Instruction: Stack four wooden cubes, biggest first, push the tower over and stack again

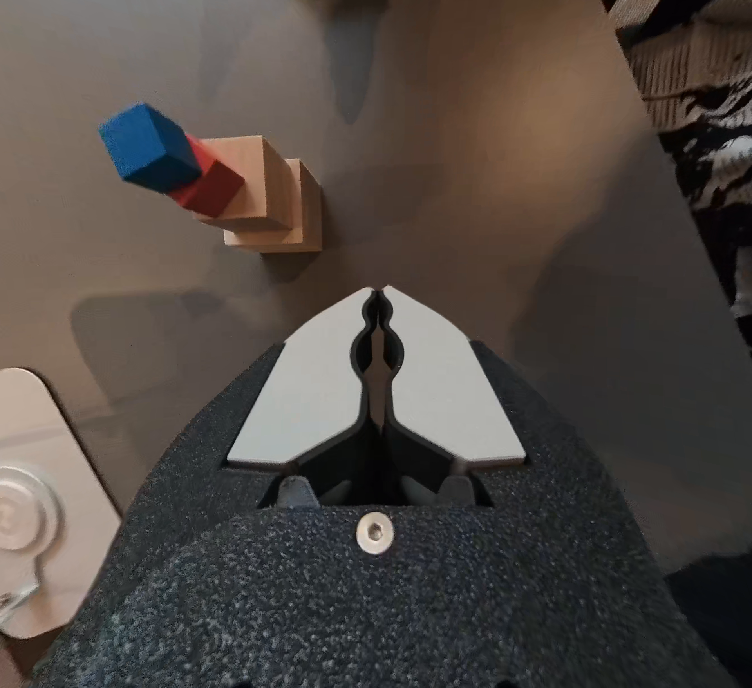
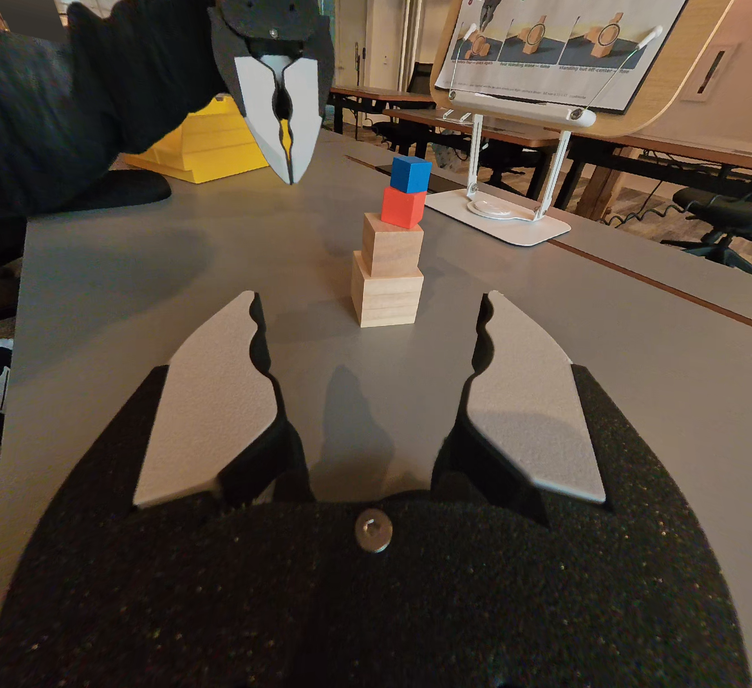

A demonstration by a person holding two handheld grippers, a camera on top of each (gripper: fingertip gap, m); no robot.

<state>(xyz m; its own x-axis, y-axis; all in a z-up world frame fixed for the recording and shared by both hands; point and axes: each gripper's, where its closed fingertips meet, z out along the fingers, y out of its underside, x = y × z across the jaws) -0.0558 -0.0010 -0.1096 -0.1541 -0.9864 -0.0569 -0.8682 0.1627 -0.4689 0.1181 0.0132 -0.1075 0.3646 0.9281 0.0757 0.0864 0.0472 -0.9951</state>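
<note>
A tower of four cubes stands on the grey table [image 2: 122, 302]: a big plain wooden cube [image 2: 386, 298] at the bottom, a smaller plain wooden cube [image 2: 391, 247], a red cube [image 2: 403, 206], and a blue cube [image 2: 410, 174] on top. From above, the left wrist view shows the blue cube [image 1: 146, 145], the red cube [image 1: 211, 190] and both wooden cubes [image 1: 260, 184]. My left gripper [image 1: 379, 290] is shut and empty, above the table beside the tower; it hangs at upper left in the right wrist view [image 2: 291, 179]. My right gripper [image 2: 368, 294] is open and empty, low in front of the tower.
A white document stand [image 2: 504, 220] holding an instruction sheet is behind the tower on the right; its base shows in the left wrist view [image 1: 49, 485]. A yellow box [image 2: 211, 151] sits at the back left. A gloved hand and dark sleeve [image 2: 101, 90] hold the left gripper.
</note>
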